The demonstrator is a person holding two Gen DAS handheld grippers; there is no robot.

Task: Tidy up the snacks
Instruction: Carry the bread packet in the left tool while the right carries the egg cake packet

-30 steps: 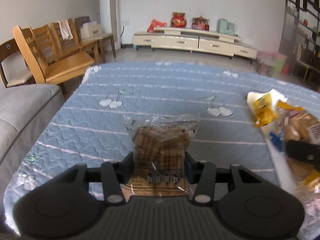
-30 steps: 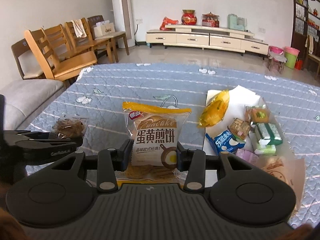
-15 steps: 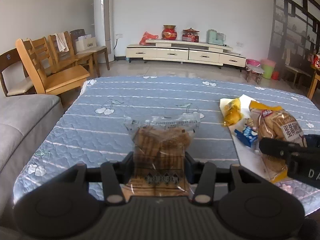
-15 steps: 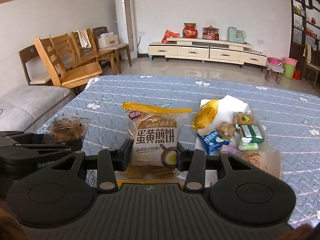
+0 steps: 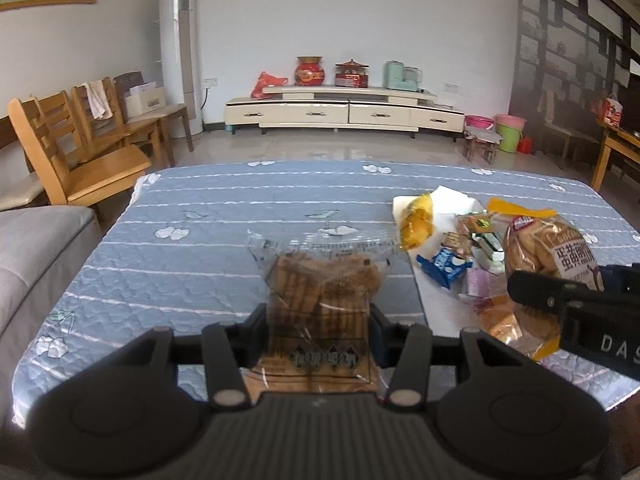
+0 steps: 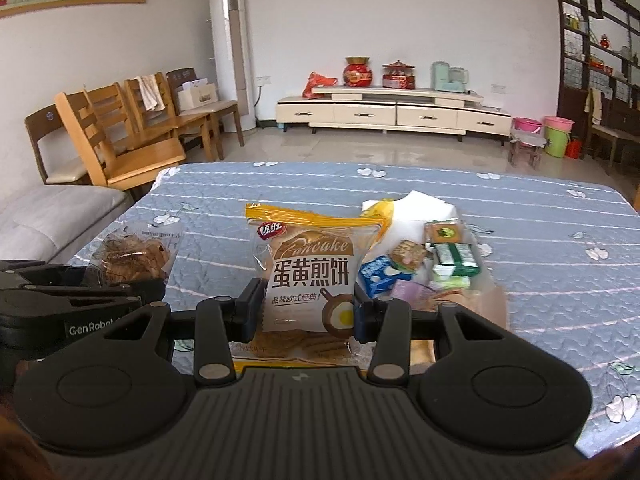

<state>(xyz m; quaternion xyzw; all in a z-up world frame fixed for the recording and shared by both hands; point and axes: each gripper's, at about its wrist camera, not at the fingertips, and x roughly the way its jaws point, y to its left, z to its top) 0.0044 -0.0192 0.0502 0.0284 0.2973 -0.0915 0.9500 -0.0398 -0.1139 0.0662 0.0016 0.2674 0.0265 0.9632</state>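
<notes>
the clear bag of brown biscuits [image 5: 320,300] stands upright between the fingers of the left gripper [image 5: 319,334], whose jaws are closed against its two sides, holding it up above the near part of the blue quilted table cover [image 5: 248,200]; the same bag [image 6: 134,256] shows at the left edge of the right wrist view, with the left gripper's black body under it. to the right of the biscuit bag, the egg pancake bag [image 6: 310,276] with the yellow top strip is pinched upright by the right gripper [image 6: 309,312], its jaws pressed in on the lower half of the pack; in the left wrist view this bag [image 5: 548,248] sits just behind the right gripper's finger [image 5: 548,294]. further right of the biscuit bag, a white sheet [image 6: 424,208] lies on the cover with a pile of small snacks on it: a yellow packet [image 5: 418,218], a blue packet [image 5: 444,266], green and white packs [image 6: 456,258], a pale purple pack [image 6: 410,292]. beyond the biscuit bag, past the far edge of the cover, stand wooden chairs [image 5: 80,152] to the left, a tall white air conditioner [image 5: 180,68] and a low cream tv cabinet [image 5: 344,110] along the wall
</notes>
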